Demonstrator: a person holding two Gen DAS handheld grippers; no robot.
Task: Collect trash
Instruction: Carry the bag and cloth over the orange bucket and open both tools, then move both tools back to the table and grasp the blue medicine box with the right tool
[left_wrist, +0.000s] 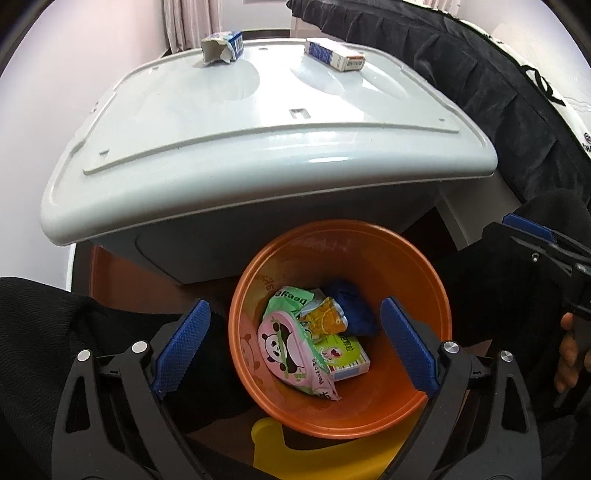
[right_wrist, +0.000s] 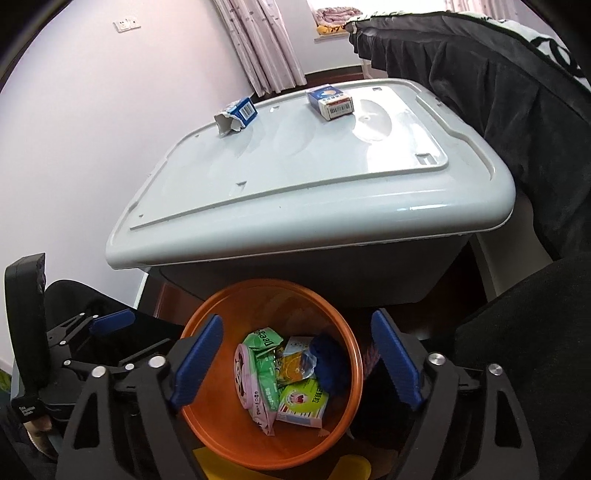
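While both claws, left gripper (left_wrist: 295, 345) and right gripper (right_wrist: 297, 363), gape empty, the torn box (right_wrist: 236, 112) and the whole box (right_wrist: 330, 99) at the lid's (right_wrist: 295, 166) far edge look light, crushable, best pinched across flat sides.

bin (left_wrist: 424, 258): glossy orange plastic | lid (left_wrist: 258, 147): smooth shiny grey plastic | boxes (right_wrist: 334, 100): printed cardboard

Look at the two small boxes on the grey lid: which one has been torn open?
The left box, blue with a barcode. Its near end is ripped and gaping, showing bare cardboard. The right box, blue and white, is closed and intact on the grey lid.
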